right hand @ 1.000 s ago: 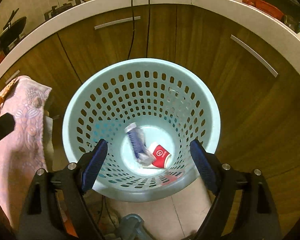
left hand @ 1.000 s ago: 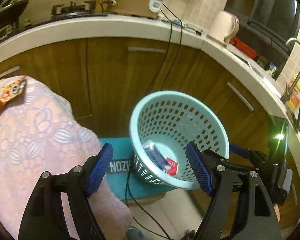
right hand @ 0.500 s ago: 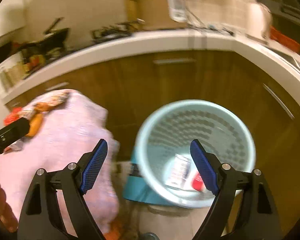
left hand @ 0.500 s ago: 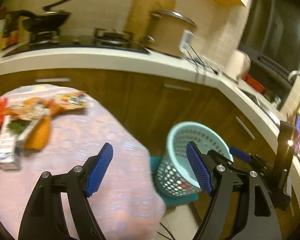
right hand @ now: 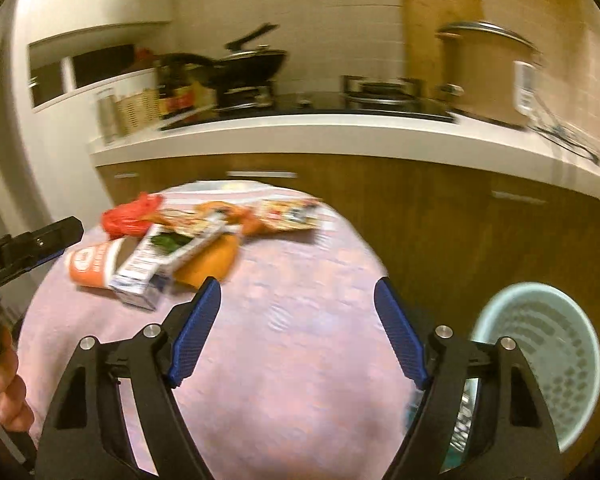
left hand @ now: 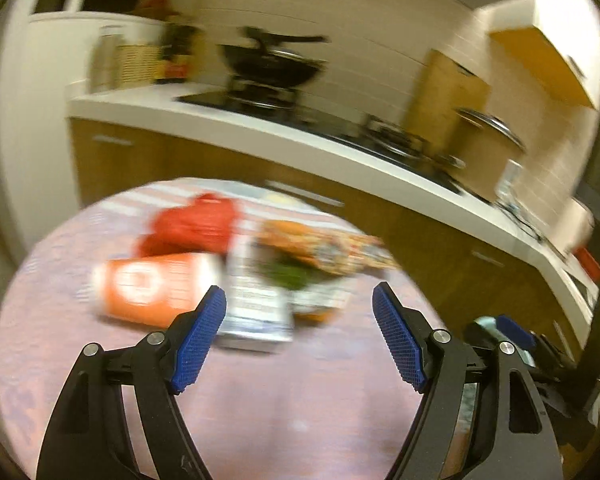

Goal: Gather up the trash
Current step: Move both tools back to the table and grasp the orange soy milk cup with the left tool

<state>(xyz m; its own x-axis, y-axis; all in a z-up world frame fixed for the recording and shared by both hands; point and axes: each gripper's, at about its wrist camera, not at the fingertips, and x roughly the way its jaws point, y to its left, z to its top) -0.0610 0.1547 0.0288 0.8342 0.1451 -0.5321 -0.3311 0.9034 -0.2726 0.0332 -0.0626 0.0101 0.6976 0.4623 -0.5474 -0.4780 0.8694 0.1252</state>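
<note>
Trash lies in a pile on a pink-clothed round table: an orange paper cup on its side, a red plastic bag, a white carton, and a printed snack wrapper. My left gripper is open and empty, just short of the carton. The pile also shows in the right wrist view, with the cup, carton and red bag. My right gripper is open and empty over the cloth. A light-blue perforated basket stands on the floor at the right.
A white kitchen counter over brown cabinets curves behind the table, with a black pan, a pot and jars on it. The left gripper's body enters the right wrist view at the left edge. Both views are motion-blurred.
Both grippers have swung from over the basket leftward and up to the table. The trash pile is now in front of them. Both stayed open.
</note>
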